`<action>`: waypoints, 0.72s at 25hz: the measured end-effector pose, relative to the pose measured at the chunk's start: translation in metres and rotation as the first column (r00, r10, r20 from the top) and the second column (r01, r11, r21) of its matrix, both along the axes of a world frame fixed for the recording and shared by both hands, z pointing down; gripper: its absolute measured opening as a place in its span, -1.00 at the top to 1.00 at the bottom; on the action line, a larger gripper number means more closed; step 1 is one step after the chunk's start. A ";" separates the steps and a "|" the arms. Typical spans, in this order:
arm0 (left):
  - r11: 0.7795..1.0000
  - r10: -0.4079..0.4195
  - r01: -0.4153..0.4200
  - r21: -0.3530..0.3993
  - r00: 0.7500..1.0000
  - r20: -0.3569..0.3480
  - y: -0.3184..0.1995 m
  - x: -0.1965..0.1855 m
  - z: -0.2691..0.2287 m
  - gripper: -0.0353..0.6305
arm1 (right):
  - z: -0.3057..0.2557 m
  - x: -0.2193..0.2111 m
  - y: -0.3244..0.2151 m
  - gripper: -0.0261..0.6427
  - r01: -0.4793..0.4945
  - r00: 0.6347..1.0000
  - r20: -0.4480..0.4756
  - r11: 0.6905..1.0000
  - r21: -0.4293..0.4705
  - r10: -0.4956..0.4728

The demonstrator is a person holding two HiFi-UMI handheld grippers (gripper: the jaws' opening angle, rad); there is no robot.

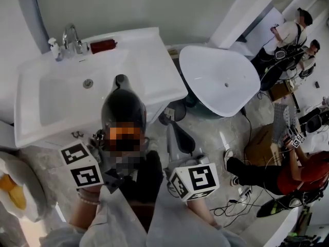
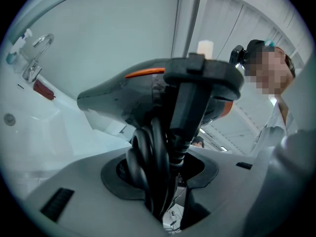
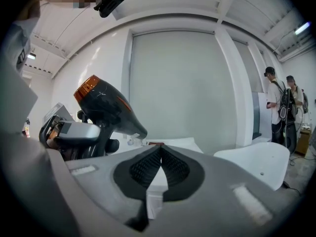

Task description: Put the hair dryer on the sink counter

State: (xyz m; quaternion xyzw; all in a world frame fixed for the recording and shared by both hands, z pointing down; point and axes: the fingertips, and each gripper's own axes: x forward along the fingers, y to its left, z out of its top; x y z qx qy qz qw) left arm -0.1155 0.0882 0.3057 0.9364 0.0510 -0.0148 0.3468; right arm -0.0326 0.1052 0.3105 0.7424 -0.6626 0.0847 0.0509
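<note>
Head view: one black hair dryer (image 1: 123, 109) is held in the air over the front edge of the white sink counter (image 1: 154, 81), nozzle toward the basin. A mosaic patch covers its rear end and whatever grips it, so the hold cannot be read here. Two marker cubes show below, one at the left (image 1: 82, 169) and one at the right (image 1: 195, 181). At the back of the counter stand one faucet (image 1: 72, 37), one small white bottle (image 1: 54, 48) and one red object (image 1: 103, 46) too small to identify. A second white basin (image 1: 218, 78) stands just right of the counter. Three people are at the right edge, partly cut off.

Left gripper view: the left gripper (image 2: 165, 181) pinches the dryer's handle together with its coiled black cord, which fill the gap between the jaws. The dryer's body blocks much of the view; an orange stripe runs along it. The faucet and the red object appear small at the far left.

Right gripper view: the right gripper (image 3: 160, 154) has its jaws pressed together with nothing between them. The dryer is up at the left, its orange rear end topmost, and its handle is hidden behind the other gripper's body. Two people stand at the far right.
</note>
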 end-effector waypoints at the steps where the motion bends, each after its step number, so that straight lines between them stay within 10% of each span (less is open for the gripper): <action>1: 1.000 -0.006 0.006 0.000 1.000 0.002 -0.004 0.005 0.001 0.33 | 0.002 0.005 -0.005 0.93 0.006 1.000 0.002 1.000 -0.002 -0.006; 18: 0.988 -0.153 0.155 -0.022 0.986 0.060 -0.093 0.117 0.007 0.33 | 0.008 0.108 -0.105 0.93 0.220 0.974 0.065 0.975 -0.028 -0.218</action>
